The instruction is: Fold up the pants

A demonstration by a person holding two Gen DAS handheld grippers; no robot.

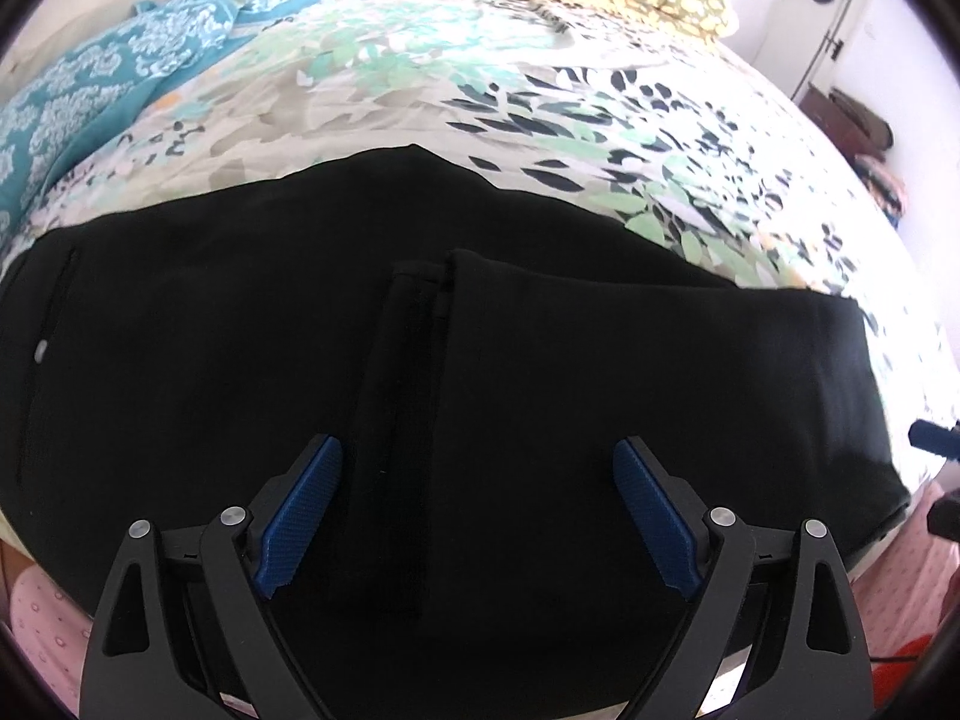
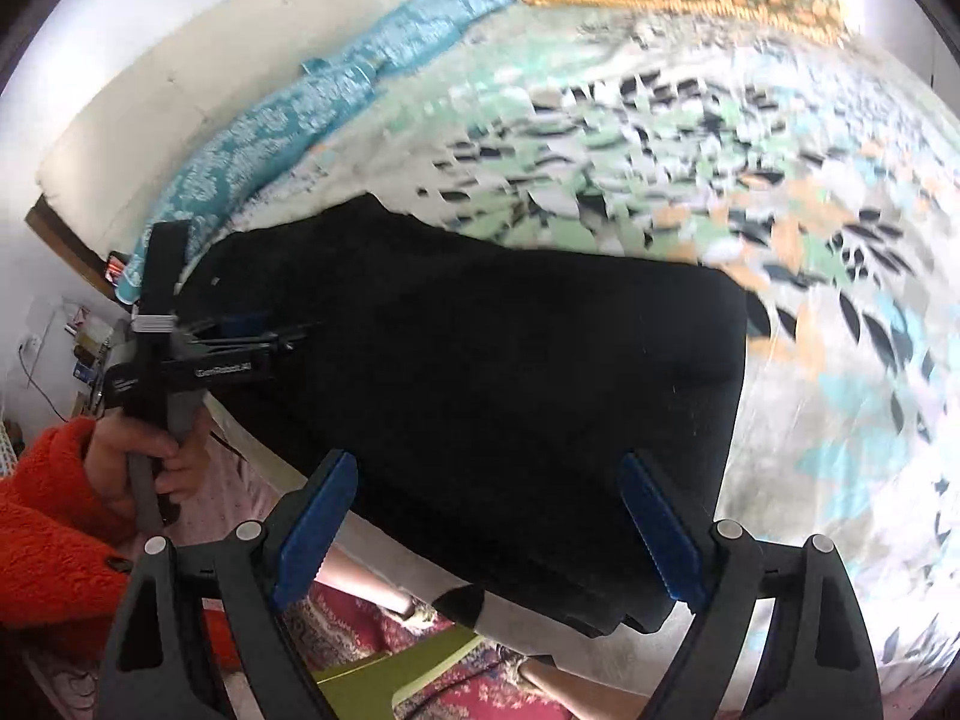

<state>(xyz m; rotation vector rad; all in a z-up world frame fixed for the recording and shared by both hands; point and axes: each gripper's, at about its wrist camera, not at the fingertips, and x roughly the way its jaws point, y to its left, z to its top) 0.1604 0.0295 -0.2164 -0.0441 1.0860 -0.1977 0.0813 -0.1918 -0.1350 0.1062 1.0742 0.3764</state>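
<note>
Left wrist view: the left gripper [image 1: 477, 450] hangs over folded black pants [image 1: 240, 330] on the bed [image 1: 600, 120], fingers spread; the right gripper [image 2: 489, 474] likewise holds nothing.

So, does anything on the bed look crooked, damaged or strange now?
Nothing is damaged or spilled. The black pants lie folded on the floral bedsheet. One small thing: the top layer's edge does not line up neatly, and a corner hangs over the bed's edge. Both the left gripper and right gripper are open, holding nothing.
</note>
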